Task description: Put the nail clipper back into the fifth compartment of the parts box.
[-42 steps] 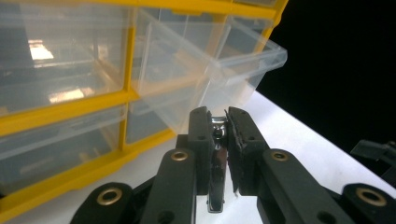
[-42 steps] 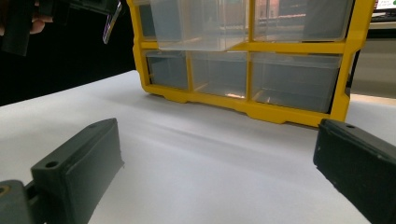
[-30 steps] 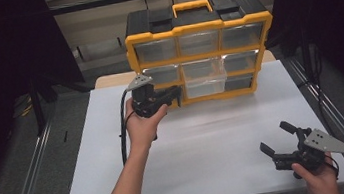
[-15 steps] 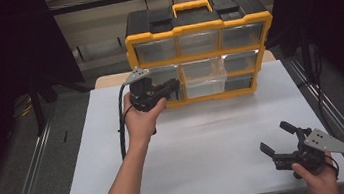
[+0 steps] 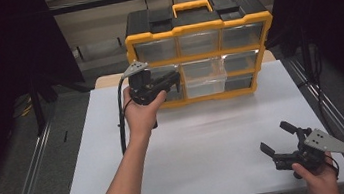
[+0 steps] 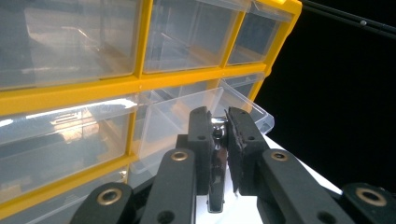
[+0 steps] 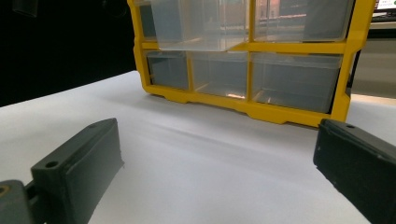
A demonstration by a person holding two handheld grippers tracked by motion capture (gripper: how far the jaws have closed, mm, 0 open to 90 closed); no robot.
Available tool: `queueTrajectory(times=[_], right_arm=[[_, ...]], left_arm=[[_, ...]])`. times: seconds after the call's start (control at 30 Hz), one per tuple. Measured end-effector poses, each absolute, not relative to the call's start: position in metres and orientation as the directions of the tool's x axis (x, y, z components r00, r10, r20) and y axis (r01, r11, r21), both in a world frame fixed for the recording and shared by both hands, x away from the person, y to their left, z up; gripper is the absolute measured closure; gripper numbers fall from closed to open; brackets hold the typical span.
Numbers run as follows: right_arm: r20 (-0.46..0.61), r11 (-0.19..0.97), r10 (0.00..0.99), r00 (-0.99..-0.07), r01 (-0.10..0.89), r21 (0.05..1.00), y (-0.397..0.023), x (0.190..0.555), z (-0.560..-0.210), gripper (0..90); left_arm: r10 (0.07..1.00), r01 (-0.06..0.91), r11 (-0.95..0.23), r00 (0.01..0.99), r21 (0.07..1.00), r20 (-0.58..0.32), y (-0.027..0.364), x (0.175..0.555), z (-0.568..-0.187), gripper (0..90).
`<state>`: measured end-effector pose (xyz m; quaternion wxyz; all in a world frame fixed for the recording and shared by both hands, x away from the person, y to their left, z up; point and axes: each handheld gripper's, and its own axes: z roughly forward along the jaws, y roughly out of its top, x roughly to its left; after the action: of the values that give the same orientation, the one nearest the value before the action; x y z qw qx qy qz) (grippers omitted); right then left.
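My left gripper (image 6: 218,135) is clamped on a small shiny metal bit (image 6: 216,133) right in front of the pulled-out clear drawer (image 5: 202,78), so I'd ease forward over it before letting go, right gripper (image 5: 287,143) parked wide apart.

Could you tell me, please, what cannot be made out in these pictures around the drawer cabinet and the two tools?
- Small shiny item pinched in the left tool: too small to identify in the left gripper view; the jaws cover most of it.
- Pulled-out middle drawer: the high view is too distant to show any contents.
- Top of the cabinet: cut off by the upper edge of the right gripper view.
- Right tool: its hand runs off the bottom edge of the high view.
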<state>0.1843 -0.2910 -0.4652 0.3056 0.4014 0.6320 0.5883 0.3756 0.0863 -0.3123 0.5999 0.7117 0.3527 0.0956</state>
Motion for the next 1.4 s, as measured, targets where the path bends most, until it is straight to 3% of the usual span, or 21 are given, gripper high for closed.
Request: queueTrajectory(times=[1.4], right_arm=[[0.087, -0.013, 0.865, -0.495, 0.15, 0.989, -0.291, 0.185, -0.465, 0.5]], left_arm=[[0.622, 0.343, -0.045, 0.745, 0.938, -0.242, 0.058, 0.395, -0.3, 80.6]])
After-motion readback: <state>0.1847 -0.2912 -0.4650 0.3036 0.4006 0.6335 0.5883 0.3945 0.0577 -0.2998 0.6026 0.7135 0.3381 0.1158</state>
